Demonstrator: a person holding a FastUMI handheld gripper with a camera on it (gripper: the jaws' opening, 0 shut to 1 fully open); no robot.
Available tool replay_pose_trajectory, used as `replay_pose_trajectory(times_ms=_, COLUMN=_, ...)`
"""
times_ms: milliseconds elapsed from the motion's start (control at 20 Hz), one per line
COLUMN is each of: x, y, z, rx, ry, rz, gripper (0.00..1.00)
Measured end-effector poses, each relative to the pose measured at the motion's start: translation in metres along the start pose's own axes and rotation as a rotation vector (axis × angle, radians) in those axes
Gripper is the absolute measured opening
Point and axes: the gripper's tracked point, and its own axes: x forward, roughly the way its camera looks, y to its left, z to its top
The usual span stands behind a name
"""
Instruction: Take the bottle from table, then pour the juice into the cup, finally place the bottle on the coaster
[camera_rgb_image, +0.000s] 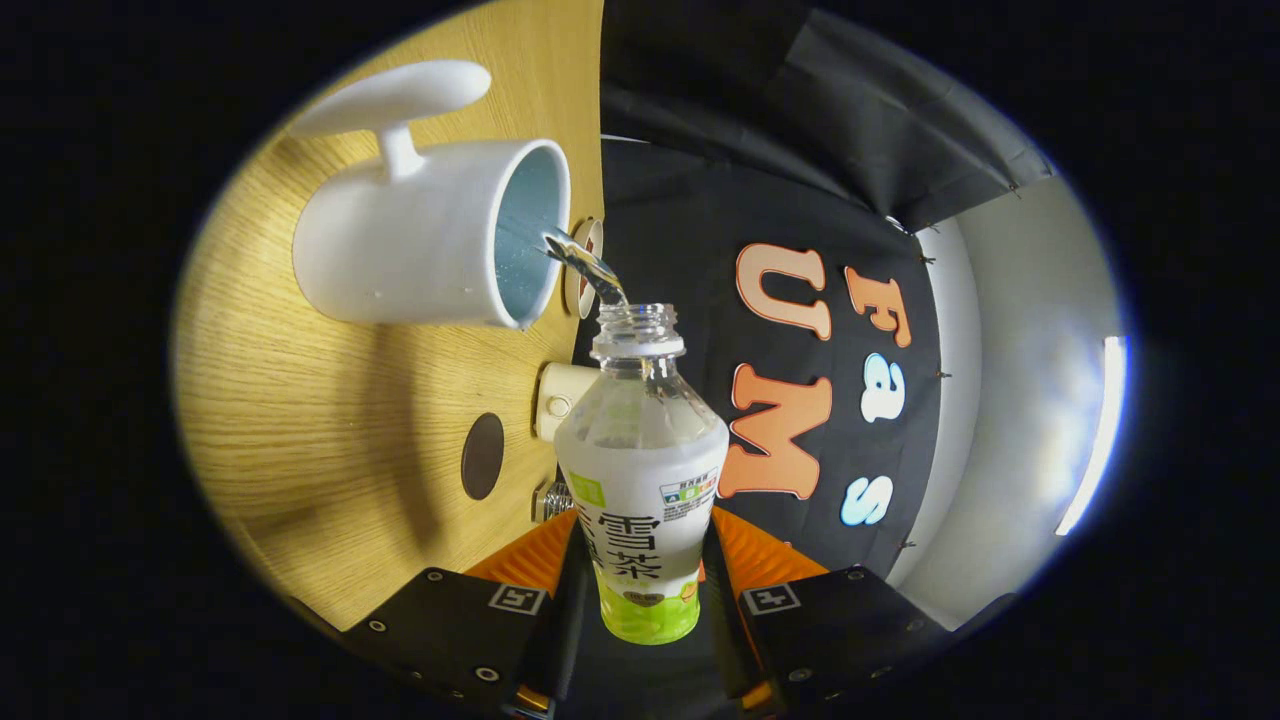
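fingers (545, 590) of the gripper (640, 600) press on both sides of a clear plastic bottle with a white and green label (642, 500), clamped around its lower half, so the tool is closed on it. the bottle has no cap, and its open threaded neck points away from the fingers toward the cup. the whole view is rolled over, so the light wooden table (330, 420) stands like a wall on one side. just beside the bottle's body, on the wood, lie a dark round coaster (482, 456), a small cream-coloured plug-like object (556, 400) and a little shiny metal piece (553, 500). a thin clear stream of liquid (585, 265) runs from the bottle's mouth into the white ceramic cup with a broad flat handle (430, 240), whose pale blue inside faces the bottle. just beyond the cup's rim, a small round white and red thing (586, 262) peeks out; what it is cannot be told.
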Motion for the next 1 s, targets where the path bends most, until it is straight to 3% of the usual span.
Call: replay_pose_trajectory(times_ms=1000, x=0.0074, y=-0.0065, z=-0.0016, rx=-0.101, ry=-0.002, rz=-0.064, gripper=0.57)
